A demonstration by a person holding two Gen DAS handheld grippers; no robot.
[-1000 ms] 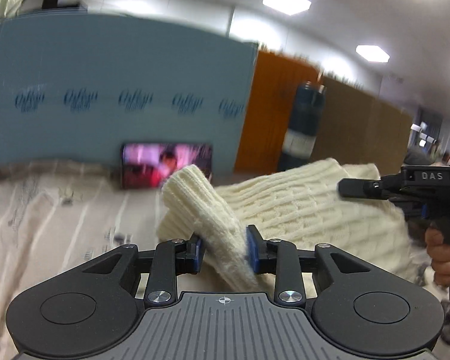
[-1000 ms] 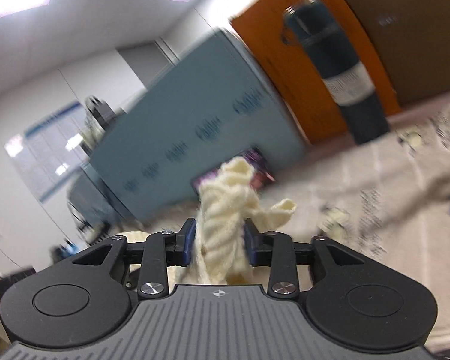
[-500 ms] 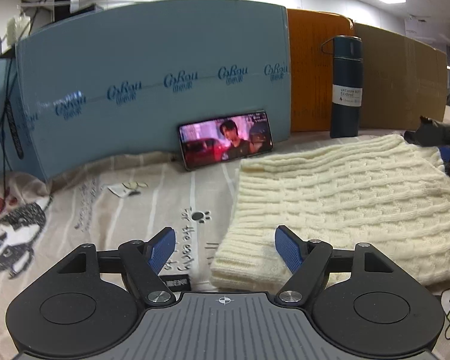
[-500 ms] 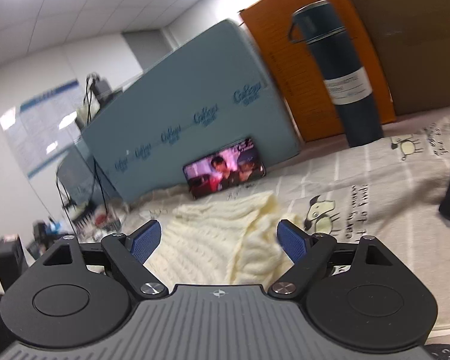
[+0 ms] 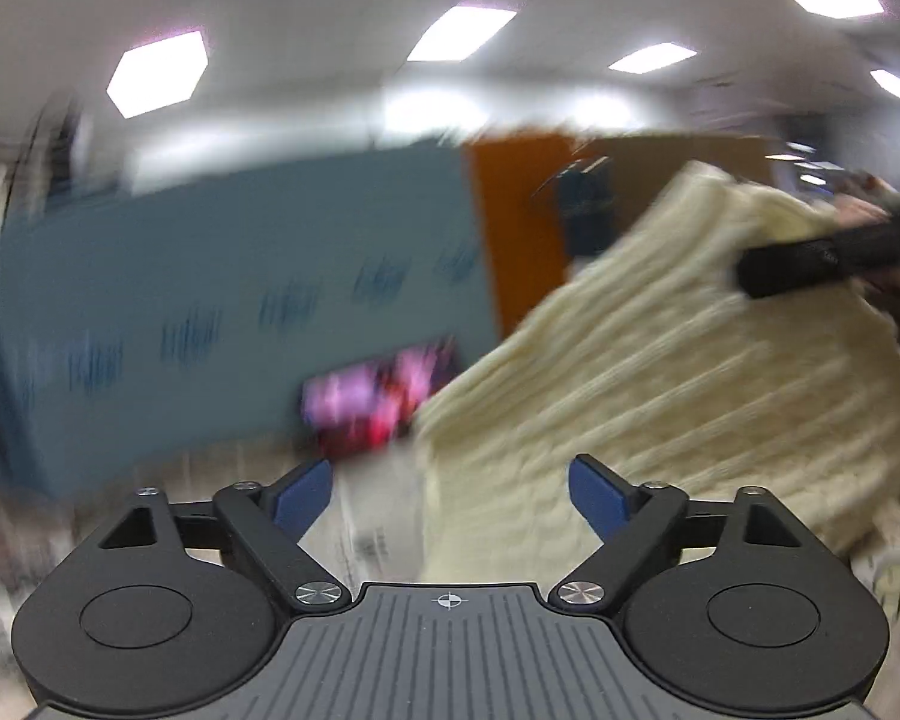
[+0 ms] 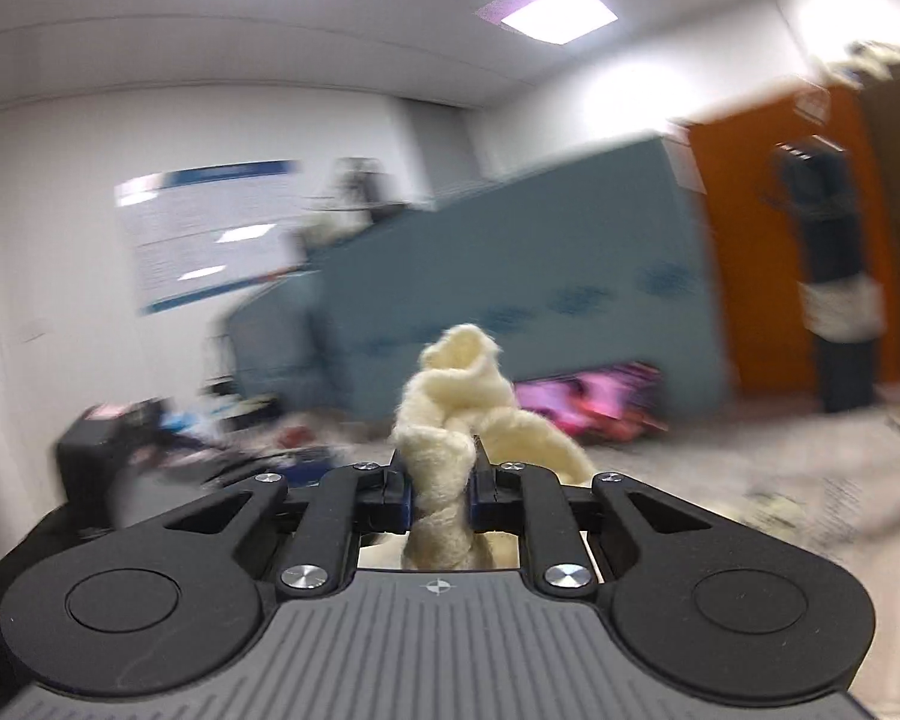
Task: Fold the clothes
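Observation:
A cream cable-knit sweater (image 5: 678, 396) hangs lifted at the right of the blurred left wrist view, held up at its top right corner by my right gripper (image 5: 822, 258). My left gripper (image 5: 450, 495) is open and empty, its blue pads (image 5: 306, 492) wide apart, just in front of the sweater's lower left edge. In the right wrist view my right gripper (image 6: 441, 489) is shut on a bunched fold of the sweater (image 6: 450, 414), which sticks up between the pads.
A blue foam board (image 5: 222, 300) stands behind the printed tablecloth (image 5: 366, 534), with a phone (image 5: 378, 402) leaning on it. An orange board (image 6: 768, 240) and a dark thermos bottle (image 6: 834, 288) stand at the right.
Half a second ago both grippers were open and the sweater lay flat. Now my right gripper has shut on the sweater's edge and lifted it up; my left gripper stays open.

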